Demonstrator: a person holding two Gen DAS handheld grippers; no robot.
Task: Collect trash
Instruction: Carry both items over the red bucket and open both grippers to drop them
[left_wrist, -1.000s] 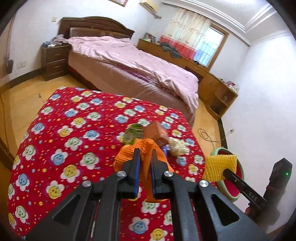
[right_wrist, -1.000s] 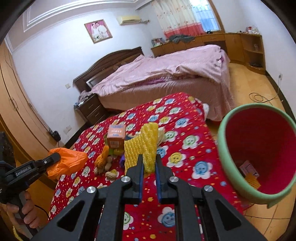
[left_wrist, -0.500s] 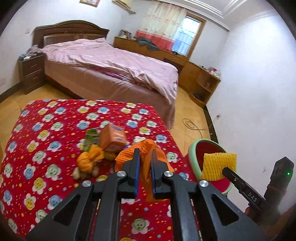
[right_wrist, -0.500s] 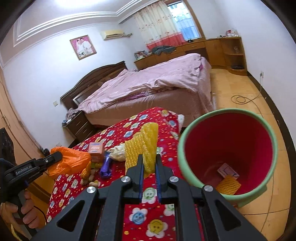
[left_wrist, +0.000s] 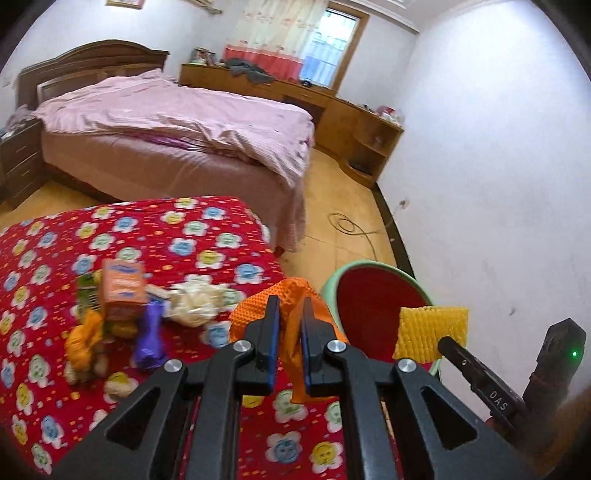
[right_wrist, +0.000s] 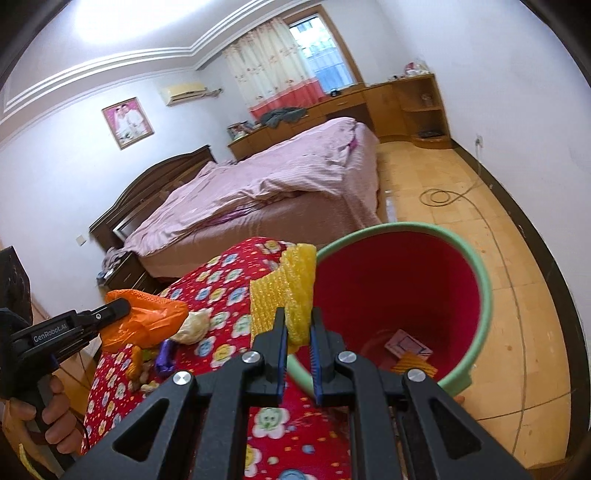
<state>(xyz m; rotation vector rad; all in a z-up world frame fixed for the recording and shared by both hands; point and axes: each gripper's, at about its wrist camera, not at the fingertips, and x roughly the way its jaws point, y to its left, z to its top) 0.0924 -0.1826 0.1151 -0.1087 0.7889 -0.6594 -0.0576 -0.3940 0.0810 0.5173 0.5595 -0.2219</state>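
Yellow foam net (right_wrist: 286, 291) beside red bin (right_wrist: 480, 273)

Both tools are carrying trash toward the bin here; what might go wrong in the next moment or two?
1. The yellow foam net sleeve in the right tool sits near the rim of the green bin with red inside, not clearly over the opening; released now, it might land outside.
2. The orange foam net in the left tool hangs over the red flowered cloth, short of the bin.
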